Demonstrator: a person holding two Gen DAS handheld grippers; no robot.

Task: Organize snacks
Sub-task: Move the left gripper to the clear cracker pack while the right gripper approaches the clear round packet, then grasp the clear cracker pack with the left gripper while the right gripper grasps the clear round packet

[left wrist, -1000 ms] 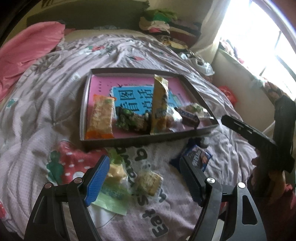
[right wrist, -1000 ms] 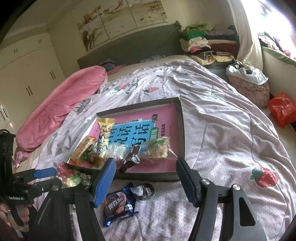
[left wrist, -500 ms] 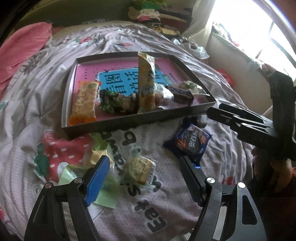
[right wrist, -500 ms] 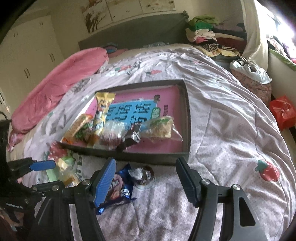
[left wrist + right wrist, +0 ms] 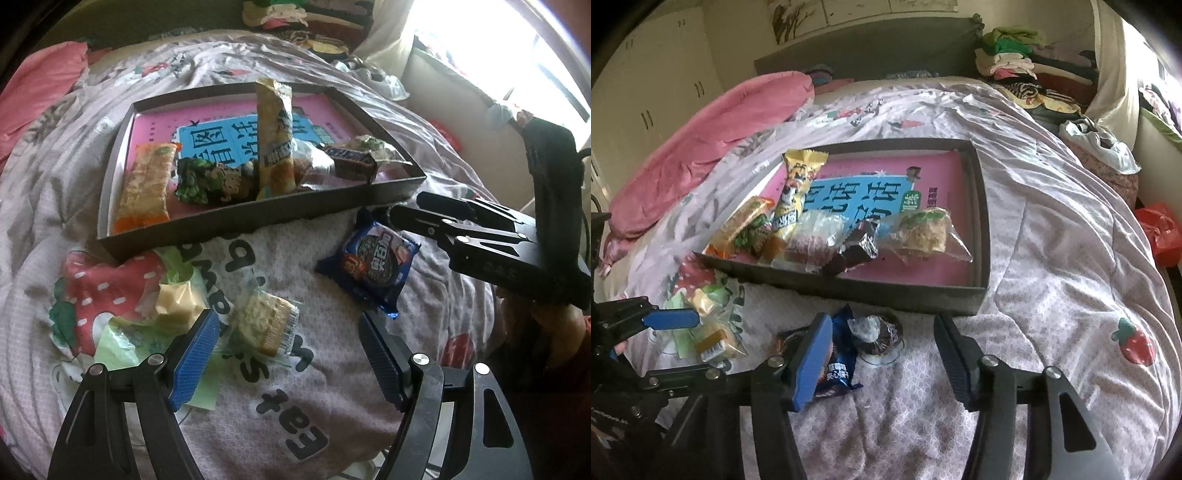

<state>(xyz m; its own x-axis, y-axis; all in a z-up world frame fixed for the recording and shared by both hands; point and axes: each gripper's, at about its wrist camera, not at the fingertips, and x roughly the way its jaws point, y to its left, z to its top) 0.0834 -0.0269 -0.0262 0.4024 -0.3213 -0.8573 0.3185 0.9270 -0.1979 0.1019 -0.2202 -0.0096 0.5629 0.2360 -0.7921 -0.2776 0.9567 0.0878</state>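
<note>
Left tongs (image 5: pixel 288 354), seen from my left wrist, hang released over a clear-wrapped cracker (image 5: pixel 264 323) on the bed. Several snacks already lie in the dark tray (image 5: pixel 236 225); a yellow wafer (image 5: pixel 173 301) and a blue cookie packet (image 5: pixel 373 264) remain outside. Quilt lettering reads "Eat".

From the right wrist, my right tongs (image 5: pixel 879 365) have just been narrowing — nothing gripped — with a round chocolate treat (image 5: pixel 877 332) lying just beyond their tips. Tray lining shows large Chinese characters.
</note>
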